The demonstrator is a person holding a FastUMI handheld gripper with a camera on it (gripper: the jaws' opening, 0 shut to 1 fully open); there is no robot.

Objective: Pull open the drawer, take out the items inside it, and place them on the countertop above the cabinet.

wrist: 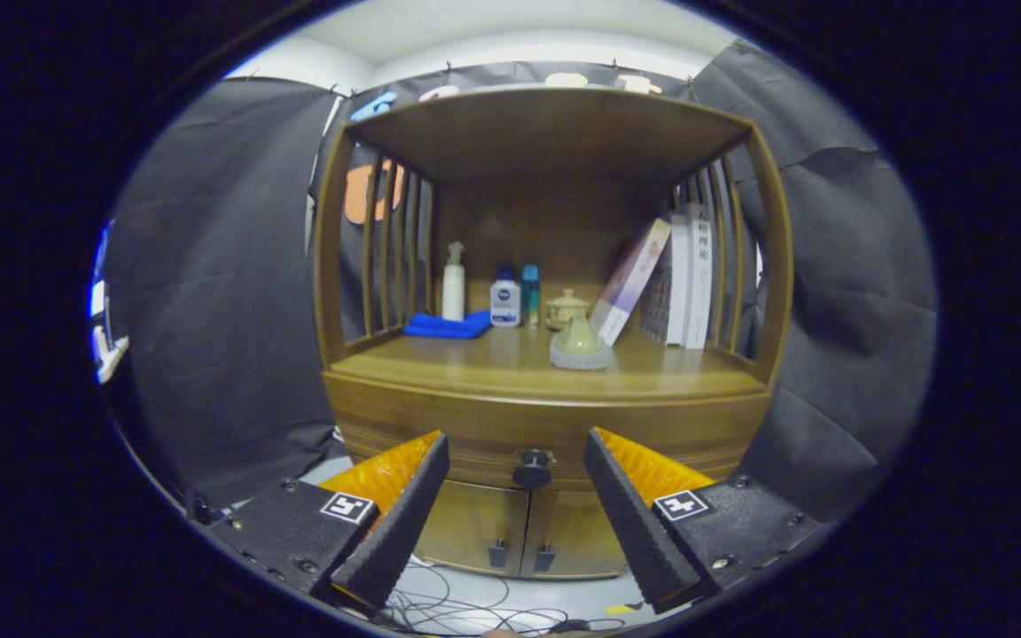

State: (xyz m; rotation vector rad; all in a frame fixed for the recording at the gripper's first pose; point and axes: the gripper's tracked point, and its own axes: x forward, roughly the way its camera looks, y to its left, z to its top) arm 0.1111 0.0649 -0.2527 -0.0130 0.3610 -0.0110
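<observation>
2 jaws of the gripper [518,434] stand wide apart, holding nothing; the closed brown wooden drawer [546,430] with round dark knob [533,468] sits between them, under the worktop [475,368]

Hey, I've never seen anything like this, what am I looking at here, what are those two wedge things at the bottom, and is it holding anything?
The camera rides on a hand-held grasping tool and looks forward along its two fingers, the wedges you see. They stand open and hold nothing. Between them, further off, is the round knob of a closed drawer in a wooden cabinet. On the countertop above it lie a blue cloth, a white spray bottle, two small bottles, a lidded jar, a pale cone-shaped piece, and leaning books.
</observation>
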